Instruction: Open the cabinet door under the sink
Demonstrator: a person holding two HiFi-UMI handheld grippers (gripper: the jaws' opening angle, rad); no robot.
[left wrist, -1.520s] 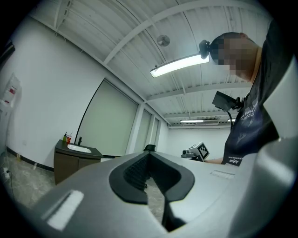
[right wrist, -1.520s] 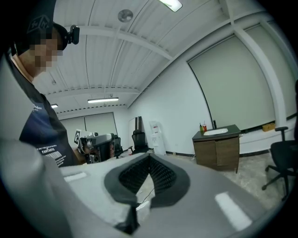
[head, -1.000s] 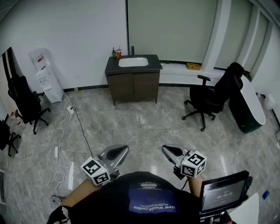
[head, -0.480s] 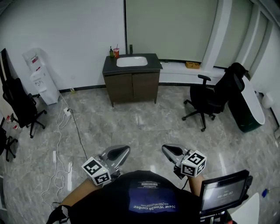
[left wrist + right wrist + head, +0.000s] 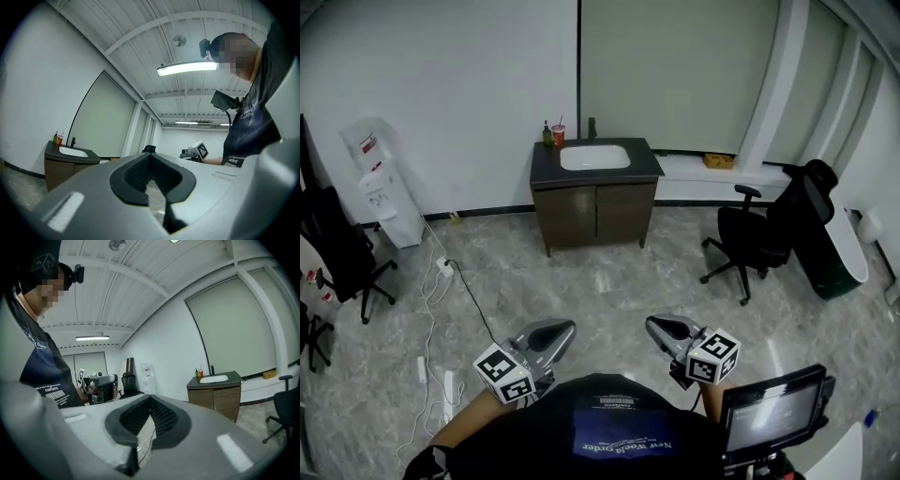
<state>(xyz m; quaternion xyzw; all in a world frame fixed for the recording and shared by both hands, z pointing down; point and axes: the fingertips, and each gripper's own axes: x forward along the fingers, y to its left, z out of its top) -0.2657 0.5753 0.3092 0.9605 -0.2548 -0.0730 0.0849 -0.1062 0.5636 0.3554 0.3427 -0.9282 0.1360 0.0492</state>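
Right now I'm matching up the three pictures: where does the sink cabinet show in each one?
Head view: cabinet top centre, against the far wall.
Left gripper view: cabinet low at the left.
Right gripper view: cabinet right of centre.
Shared landmark: red cup on its back left corner.

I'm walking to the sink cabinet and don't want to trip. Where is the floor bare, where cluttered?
Bare: the floor straight ahead, from the cable on the left to the office chair on the right, up to the cabinet. Crowded: the left side, with cable, water dispenser and a black chair.
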